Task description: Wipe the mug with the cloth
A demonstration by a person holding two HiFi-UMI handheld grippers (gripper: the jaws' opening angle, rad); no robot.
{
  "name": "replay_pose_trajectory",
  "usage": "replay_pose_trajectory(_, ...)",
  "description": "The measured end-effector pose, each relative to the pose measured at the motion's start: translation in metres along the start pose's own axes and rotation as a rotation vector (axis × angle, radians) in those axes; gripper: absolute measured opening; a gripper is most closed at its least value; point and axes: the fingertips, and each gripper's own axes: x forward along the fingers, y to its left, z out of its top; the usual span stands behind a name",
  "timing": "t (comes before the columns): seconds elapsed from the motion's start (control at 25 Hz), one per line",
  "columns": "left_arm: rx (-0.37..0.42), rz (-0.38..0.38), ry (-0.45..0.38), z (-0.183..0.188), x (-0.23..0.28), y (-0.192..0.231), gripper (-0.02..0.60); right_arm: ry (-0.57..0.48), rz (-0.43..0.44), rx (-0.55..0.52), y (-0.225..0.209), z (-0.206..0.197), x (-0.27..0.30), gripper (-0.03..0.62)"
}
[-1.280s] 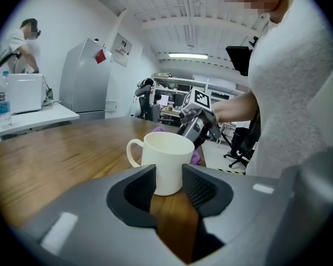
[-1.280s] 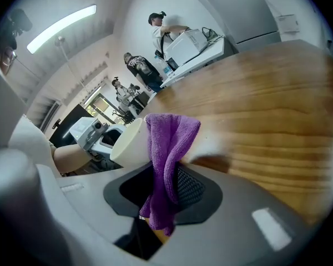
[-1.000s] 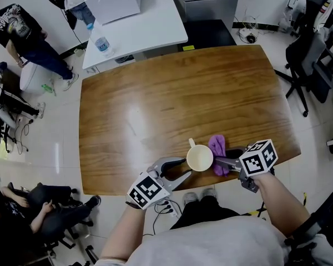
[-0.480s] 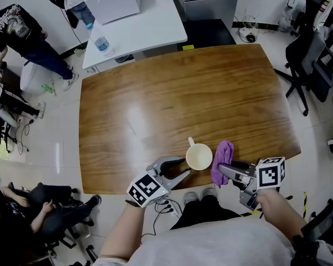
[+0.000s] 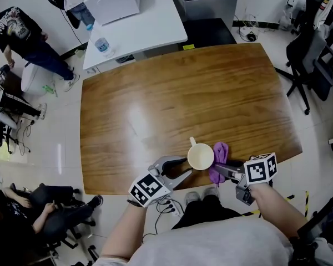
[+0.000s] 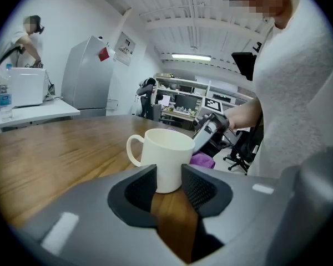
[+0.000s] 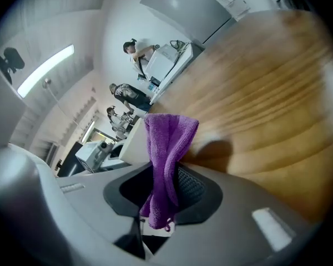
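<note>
Cream mug stands upright near the lower edge of the wooden table, lower centre of the head view, with its handle pointing up-frame. Your left gripper is clamped on the mug's lower sides. Your right gripper pinches the purple cloth, which sits hard against the mug's right side.

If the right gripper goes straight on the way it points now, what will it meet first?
Probably the mug: the right gripper points at its side, and the purple cloth in its jaws would touch first.
</note>
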Motion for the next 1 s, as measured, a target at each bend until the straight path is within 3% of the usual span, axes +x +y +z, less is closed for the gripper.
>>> replay_pose_trajectory(0.24,0.039,-0.005,0.067,-0.015,-0.002,0.009,0.127,0.015,-0.026,-0.028,-0.006,0.000,0.002,0.107)
replay_pose_trajectory(0.52,0.003,0.040,0.055,-0.001,-0.005,0.075,0.127,0.005,-0.024,-0.035,-0.004,-0.001,0.000,0.107)
replay_pose_trajectory(0.64,0.048,-0.001,0.069,0.015,0.010,0.086,0.129,-0.002,-0.022,-0.025,-0.005,-0.003,-0.001,0.107)
replay_pose_trajectory(0.84,0.135,-0.116,0.162,0.019,0.037,0.077,0.129,-0.010,-0.027,-0.019,-0.005,-0.002,-0.002,0.107)
replay_pose_trajectory(1.0,0.171,-0.145,0.193,0.016,0.049,0.071,0.102,-0.017,-0.034,-0.023,-0.006,-0.001,-0.005,0.107)
